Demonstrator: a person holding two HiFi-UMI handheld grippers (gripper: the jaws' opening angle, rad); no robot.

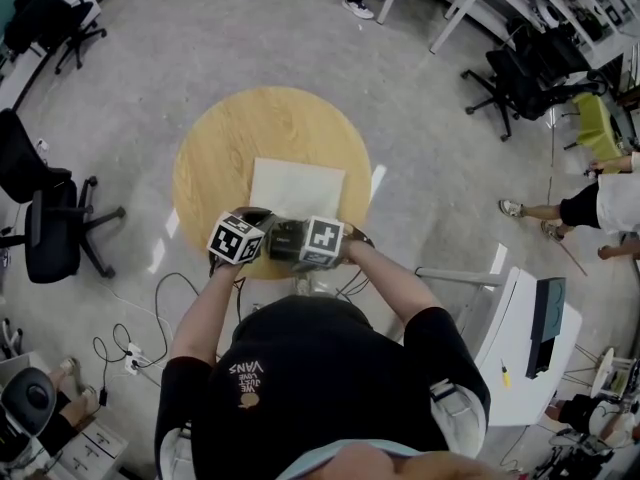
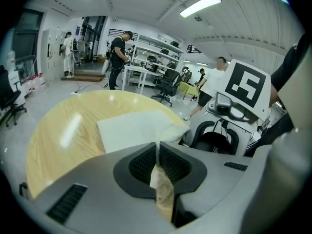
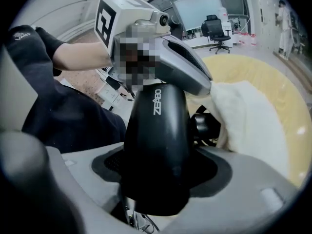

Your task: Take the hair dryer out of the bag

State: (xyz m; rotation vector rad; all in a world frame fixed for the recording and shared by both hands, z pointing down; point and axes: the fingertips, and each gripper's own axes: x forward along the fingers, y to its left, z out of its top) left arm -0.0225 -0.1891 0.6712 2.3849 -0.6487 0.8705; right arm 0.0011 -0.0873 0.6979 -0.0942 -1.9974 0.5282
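Note:
A white cloth bag (image 1: 296, 190) lies flat on the round wooden table (image 1: 215, 143). Both grippers are at the table's near edge, close together. My left gripper (image 2: 158, 155) is shut on a thin fold of the bag's edge, and the rest of the bag (image 2: 136, 128) spreads out beyond it. My right gripper (image 3: 156, 172) is shut on the black hair dryer (image 3: 156, 130), which stands up between the jaws. The bag's mouth (image 3: 243, 116) lies just right of it, with a black cord at the opening. In the head view the dryer (image 1: 285, 240) shows dark between the two marker cubes.
Black office chairs (image 1: 45, 223) stand left of the table, and cables with a power strip (image 1: 135, 353) lie on the floor. A white desk (image 1: 520, 338) is at the right. People stand at the back (image 2: 117, 57) and sit at the right (image 1: 590, 203).

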